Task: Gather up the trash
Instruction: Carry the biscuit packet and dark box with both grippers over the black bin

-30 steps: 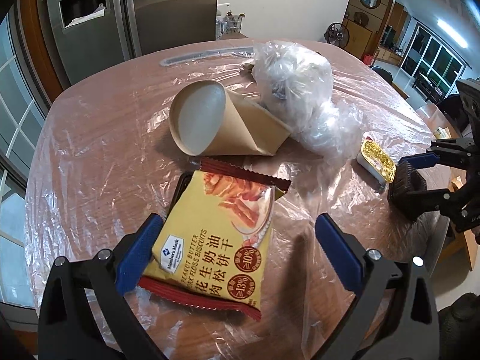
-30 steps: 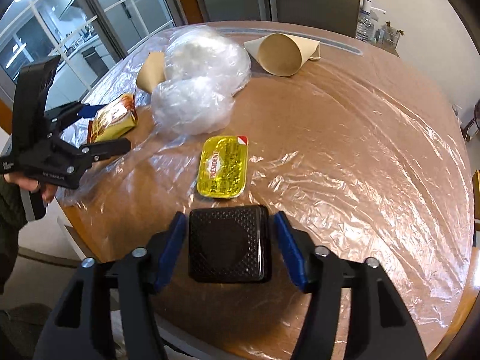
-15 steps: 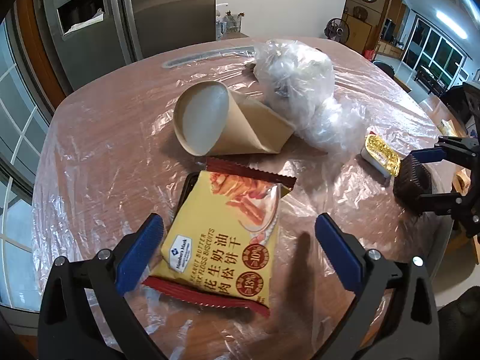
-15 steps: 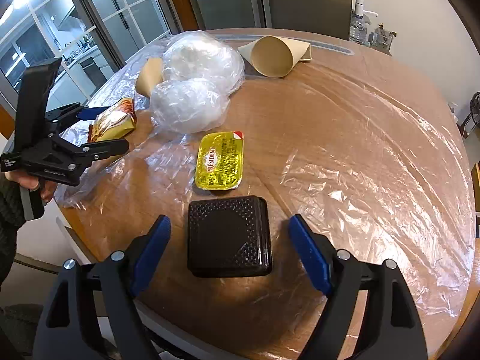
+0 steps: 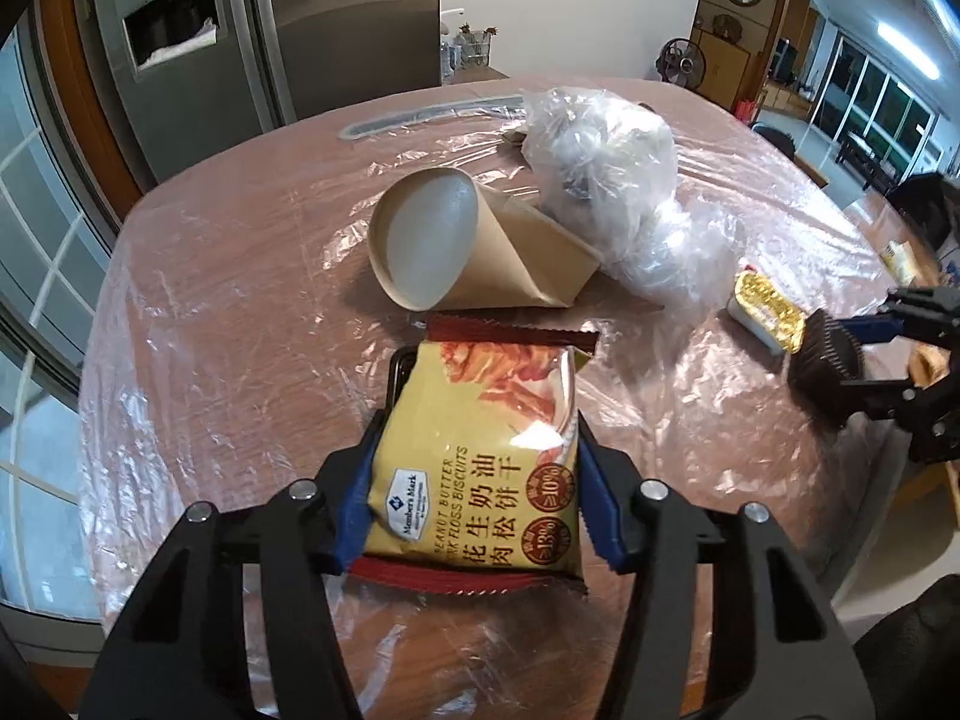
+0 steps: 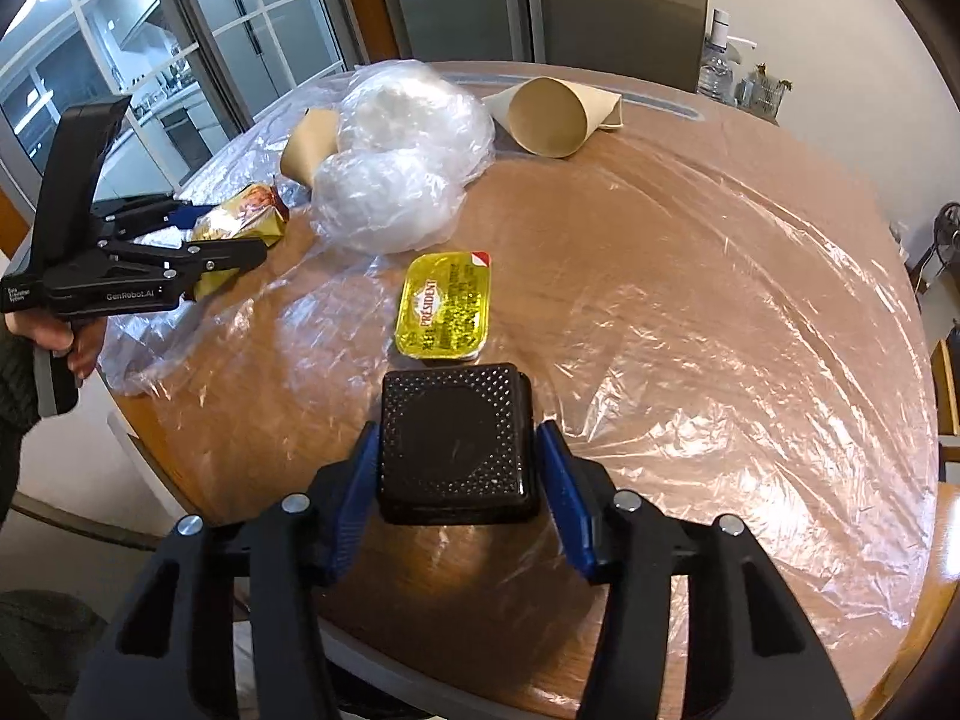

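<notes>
Left gripper (image 5: 474,480), jaws just closed, pinches a biscuit packet (image 5: 480,456). Right gripper (image 6: 459,468), likewise closing, clamps a black tray (image 6: 456,444); a butter tub (image 6: 445,306) lies just beyond.

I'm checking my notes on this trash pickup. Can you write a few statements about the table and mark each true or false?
1. The left gripper is closed on the biscuit packet. True.
2. The right gripper holds the butter tub. False: its jaws, just closing, clamp the black tray.
3. The paper cup stands upright. False: it lies on its side.
4. Plastic film covers the table. True.
</notes>
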{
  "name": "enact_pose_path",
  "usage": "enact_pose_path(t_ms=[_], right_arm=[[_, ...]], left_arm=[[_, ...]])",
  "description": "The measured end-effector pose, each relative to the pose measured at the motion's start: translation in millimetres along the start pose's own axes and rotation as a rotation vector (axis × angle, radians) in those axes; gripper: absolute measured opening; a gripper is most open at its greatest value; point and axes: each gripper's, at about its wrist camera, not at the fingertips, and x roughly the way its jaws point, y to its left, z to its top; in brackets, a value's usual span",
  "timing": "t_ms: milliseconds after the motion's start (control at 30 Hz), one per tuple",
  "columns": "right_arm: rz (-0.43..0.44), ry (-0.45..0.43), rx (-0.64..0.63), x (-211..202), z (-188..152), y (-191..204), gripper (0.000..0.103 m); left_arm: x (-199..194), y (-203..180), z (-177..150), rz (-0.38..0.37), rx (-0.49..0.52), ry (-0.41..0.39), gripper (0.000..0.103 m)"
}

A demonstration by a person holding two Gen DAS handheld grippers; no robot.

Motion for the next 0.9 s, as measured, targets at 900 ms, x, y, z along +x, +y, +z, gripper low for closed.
enact_pose_path(t_ms=[900], right_arm=[[-0.006, -0.096, 0.014, -23, 6, 5, 0.051]], left_arm=[[-45, -24, -28, 0.024, -0.063, -0.079, 0.057]])
